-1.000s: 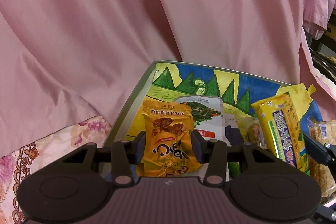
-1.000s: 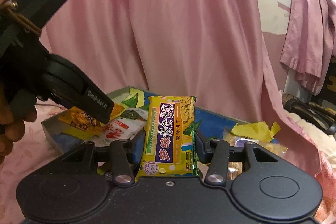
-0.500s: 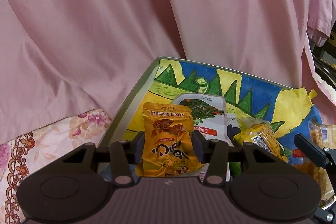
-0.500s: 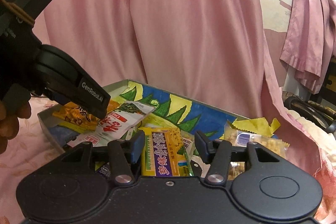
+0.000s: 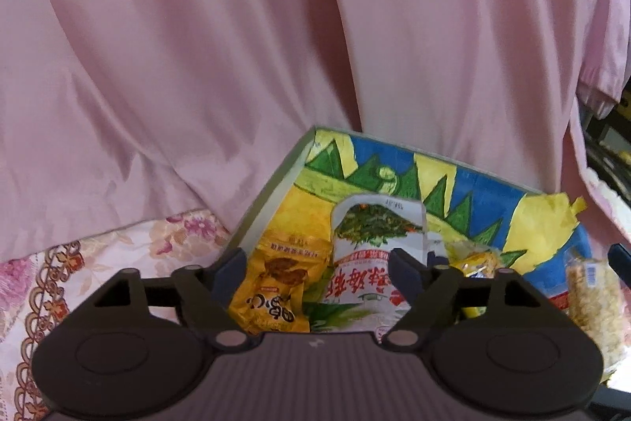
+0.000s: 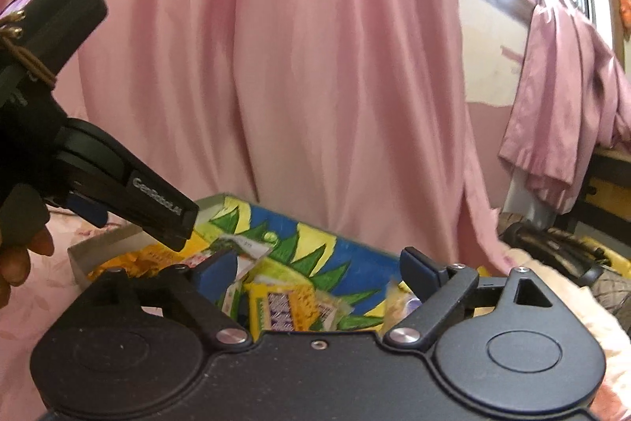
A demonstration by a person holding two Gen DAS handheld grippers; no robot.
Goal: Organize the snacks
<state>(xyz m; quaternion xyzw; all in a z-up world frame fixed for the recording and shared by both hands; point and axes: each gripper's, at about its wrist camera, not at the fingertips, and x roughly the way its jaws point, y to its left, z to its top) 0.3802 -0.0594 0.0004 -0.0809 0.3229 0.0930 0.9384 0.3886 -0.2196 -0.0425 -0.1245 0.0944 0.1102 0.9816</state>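
A shallow box (image 5: 276, 184) with a painted blue, green and yellow floor holds several snack packs. My left gripper (image 5: 315, 263) is open above its near left corner; the orange snack pouch (image 5: 276, 287) lies loose in the box by the left finger, beside a white seaweed pack (image 5: 374, 247). My right gripper (image 6: 319, 271) is open and empty over the box (image 6: 118, 243); the yellow biscuit pack (image 6: 288, 306) lies in the box below it. The left gripper's body (image 6: 118, 184) shows at the left of the right wrist view.
A pink curtain (image 5: 276, 46) hangs right behind the box. A floral cloth (image 5: 79, 263) covers the surface to the left. A clear pack of crackers (image 5: 591, 298) lies at the box's right end. Pink clothes (image 6: 560, 105) hang at the far right.
The right gripper opened and dropped the yellow biscuit pack into the box. The left gripper then opened and let go of the orange pouch, which now lies in the box.
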